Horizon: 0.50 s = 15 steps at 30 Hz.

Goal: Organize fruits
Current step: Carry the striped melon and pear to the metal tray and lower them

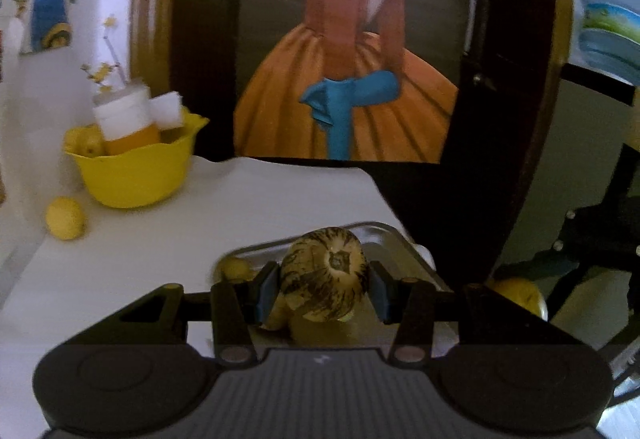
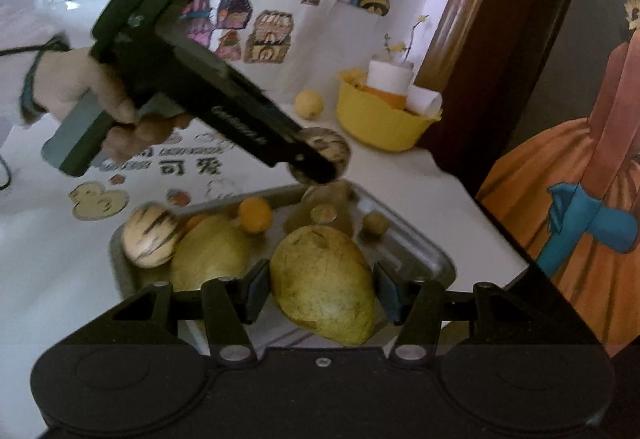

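My left gripper (image 1: 323, 289) is shut on a round striped melon (image 1: 325, 273) and holds it above the metal tray (image 1: 404, 243); the same gripper and melon (image 2: 326, 149) show in the right wrist view above the tray's far corner. My right gripper (image 2: 322, 289) is shut on a yellow-green mango (image 2: 324, 285) over the tray (image 2: 432, 259). In the tray lie another striped melon (image 2: 150, 237), a second mango (image 2: 210, 253), an orange (image 2: 255, 215) and small fruits (image 2: 376, 225).
A yellow bowl (image 1: 136, 175) with fruit and white-capped containers stands at the back by the wall (image 2: 380, 119). A lemon (image 1: 65, 218) lies beside it on the white table. A dark-framed painting (image 1: 348, 39) stands behind the table's edge.
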### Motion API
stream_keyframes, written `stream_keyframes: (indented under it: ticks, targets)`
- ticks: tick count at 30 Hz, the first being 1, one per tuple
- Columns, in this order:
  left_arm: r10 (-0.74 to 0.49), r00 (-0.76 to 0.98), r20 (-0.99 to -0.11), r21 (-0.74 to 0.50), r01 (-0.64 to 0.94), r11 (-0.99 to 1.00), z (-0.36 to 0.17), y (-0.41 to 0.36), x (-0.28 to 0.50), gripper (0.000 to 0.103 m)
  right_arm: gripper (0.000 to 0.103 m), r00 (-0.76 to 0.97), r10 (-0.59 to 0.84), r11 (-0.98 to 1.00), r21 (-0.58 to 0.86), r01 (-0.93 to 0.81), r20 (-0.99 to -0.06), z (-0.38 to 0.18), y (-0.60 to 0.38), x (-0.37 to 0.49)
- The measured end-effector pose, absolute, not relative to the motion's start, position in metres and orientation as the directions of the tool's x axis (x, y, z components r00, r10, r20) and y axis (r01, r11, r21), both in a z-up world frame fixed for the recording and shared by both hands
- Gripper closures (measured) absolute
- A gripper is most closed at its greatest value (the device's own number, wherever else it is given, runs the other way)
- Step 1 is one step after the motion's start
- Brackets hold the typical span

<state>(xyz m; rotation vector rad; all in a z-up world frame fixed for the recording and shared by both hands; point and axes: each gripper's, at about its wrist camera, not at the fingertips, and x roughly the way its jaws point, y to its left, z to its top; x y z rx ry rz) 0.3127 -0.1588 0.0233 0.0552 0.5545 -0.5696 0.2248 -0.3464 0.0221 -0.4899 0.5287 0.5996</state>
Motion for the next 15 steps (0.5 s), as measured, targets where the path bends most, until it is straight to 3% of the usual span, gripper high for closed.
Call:
stream_keyframes:
  ticks: [15]
  targets:
    - [-0.55, 0.607, -0.573, -0.093, 0.619, 0.78, 0.004, -0.189, 0.3, 0.052, 0.046, 0.647, 0.413, 0.673, -0.264, -0.691, -0.641, -0.001, -0.335, 0.189]
